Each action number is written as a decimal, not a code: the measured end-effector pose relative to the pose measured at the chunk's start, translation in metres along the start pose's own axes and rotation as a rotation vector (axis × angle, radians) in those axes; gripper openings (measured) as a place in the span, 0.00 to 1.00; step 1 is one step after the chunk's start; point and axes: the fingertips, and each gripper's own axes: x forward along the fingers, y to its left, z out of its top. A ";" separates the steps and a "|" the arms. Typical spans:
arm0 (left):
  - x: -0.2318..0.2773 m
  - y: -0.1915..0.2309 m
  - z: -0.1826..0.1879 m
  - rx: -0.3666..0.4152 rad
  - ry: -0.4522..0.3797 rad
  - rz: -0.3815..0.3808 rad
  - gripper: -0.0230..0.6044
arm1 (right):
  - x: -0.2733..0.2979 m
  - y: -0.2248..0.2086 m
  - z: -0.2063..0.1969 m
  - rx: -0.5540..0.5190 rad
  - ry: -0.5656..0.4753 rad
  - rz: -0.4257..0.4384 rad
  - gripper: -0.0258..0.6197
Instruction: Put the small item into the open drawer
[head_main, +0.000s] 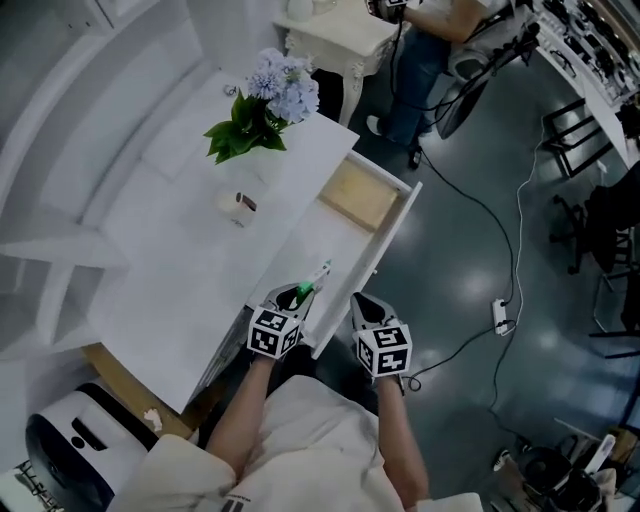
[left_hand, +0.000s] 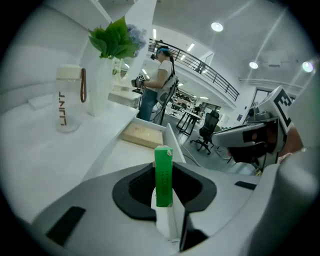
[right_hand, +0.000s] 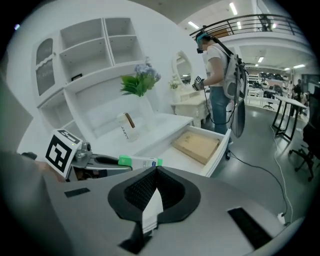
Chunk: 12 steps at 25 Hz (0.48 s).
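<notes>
My left claw (head_main: 292, 298) grips the tube (left_hand: 163, 172) over the drawer's (head_main: 320, 232) near end; I'd lower it before letting go. The right claw (right_hand: 150, 197) is closed, empty.

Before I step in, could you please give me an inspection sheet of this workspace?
Surface: white desk, its drawer open.
Job's things: green-and-white small item, held at the drawer's near end.
Clutter: wooden board at the drawer's far end; bottle and flowers on the desk.
Claws: left claw shut on the small item; right claw shut, empty.
Cables: cable and power strip on the floor.
Surroundings: person by a small white table; chairs.
</notes>
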 end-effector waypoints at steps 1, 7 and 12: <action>0.006 0.002 -0.005 -0.007 0.018 -0.015 0.19 | 0.004 0.001 -0.003 -0.014 0.014 -0.009 0.08; 0.043 0.013 -0.031 -0.050 0.113 -0.069 0.19 | 0.018 0.001 -0.015 0.071 0.028 -0.028 0.08; 0.064 0.020 -0.047 -0.122 0.164 -0.086 0.19 | 0.023 0.003 -0.027 0.126 0.040 -0.044 0.08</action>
